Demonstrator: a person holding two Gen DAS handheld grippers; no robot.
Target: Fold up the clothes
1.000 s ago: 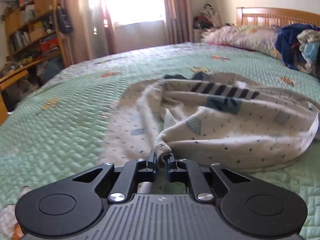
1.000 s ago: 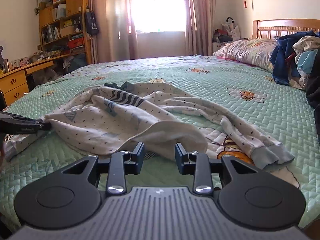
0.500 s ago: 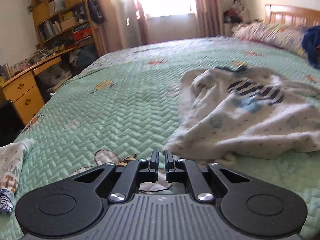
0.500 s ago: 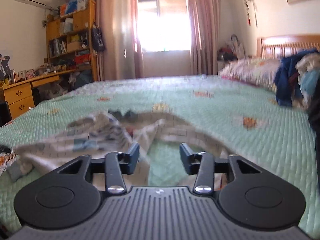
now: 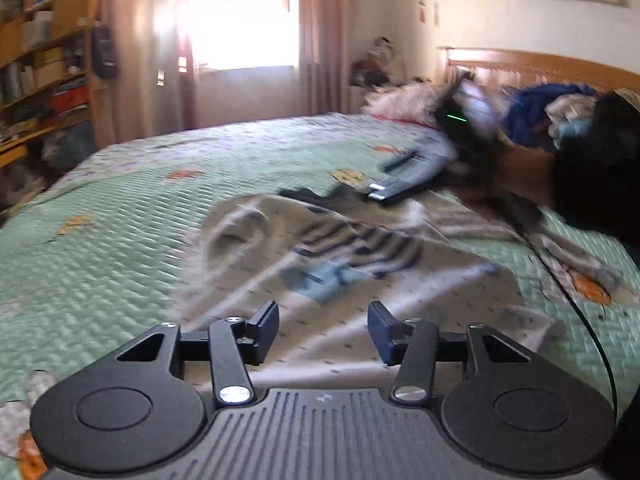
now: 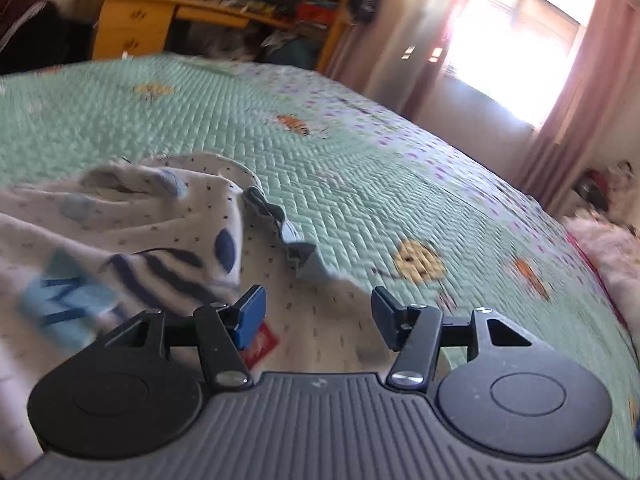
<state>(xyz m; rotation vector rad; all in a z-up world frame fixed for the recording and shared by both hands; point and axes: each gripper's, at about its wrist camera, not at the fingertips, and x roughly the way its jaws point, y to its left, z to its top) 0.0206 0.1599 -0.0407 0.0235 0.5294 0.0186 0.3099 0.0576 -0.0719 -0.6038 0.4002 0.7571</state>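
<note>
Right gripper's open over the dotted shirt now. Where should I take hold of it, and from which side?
Probably the blue-grey ribbed edge of the dotted shirt, just ahead of the open right gripper. It lies rumpled and slightly raised at the shirt's far border on the green quilt, so coming in low and straight forward should let the fingers close across that band.

Daylit, blown-out window point(image 5: 240, 12) glare behind curtains; heavy motion blur both views, worst at right; fisheye bending at edges.

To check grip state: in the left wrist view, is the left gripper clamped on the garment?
No: the left gripper stands open above the spotted garment, gripping nothing.
</note>
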